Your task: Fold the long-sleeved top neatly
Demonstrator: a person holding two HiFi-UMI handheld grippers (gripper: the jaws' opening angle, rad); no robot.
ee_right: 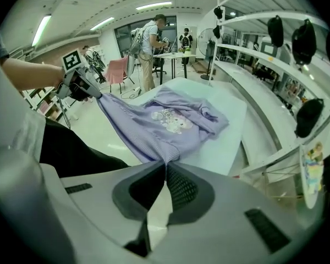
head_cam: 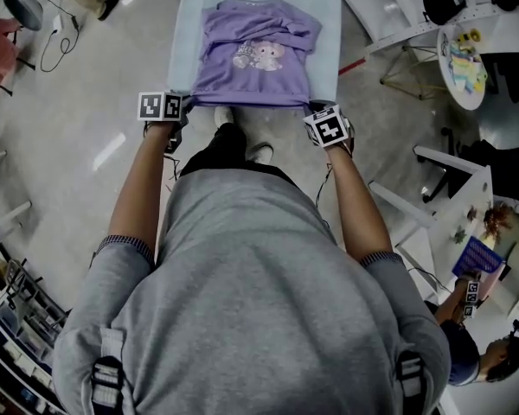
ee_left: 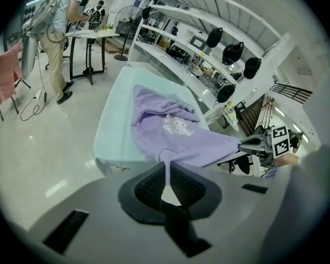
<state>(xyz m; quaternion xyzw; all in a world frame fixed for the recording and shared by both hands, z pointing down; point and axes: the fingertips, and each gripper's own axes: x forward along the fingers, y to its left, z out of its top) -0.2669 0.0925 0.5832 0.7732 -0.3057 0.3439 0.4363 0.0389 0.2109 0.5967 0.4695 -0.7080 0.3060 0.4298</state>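
Head view: a person in a grey shirt looks steeply down at a purple long-sleeved top [head_cam: 253, 54] lying flat on a pale counter [head_cam: 324, 7], its neck at the far end and its hem at the near edge. A sleeve is folded in across the chest, above a small cartoon print. The left tool [head_cam: 184, 113] is at the hem's left corner and the right tool [head_cam: 312, 111] at its right corner.

Left gripper view: the left tool [ee_left: 166, 172] has its jaws closed on a pinch of purple hem fabric. The long-sleeved top [ee_left: 170, 133] stretches from there over the counter [ee_left: 113, 125]. At the far corner of the hem the right tool [ee_left: 247, 146] grips the cloth, and the hem runs taut between the two.

Right gripper view: the right tool [ee_right: 166, 172] has its jaws closed on the hem's other corner. The long-sleeved top [ee_right: 165, 122] lies spread on the counter [ee_right: 231, 131], and the left tool [ee_right: 96, 95] holds the opposite corner raised at the left.
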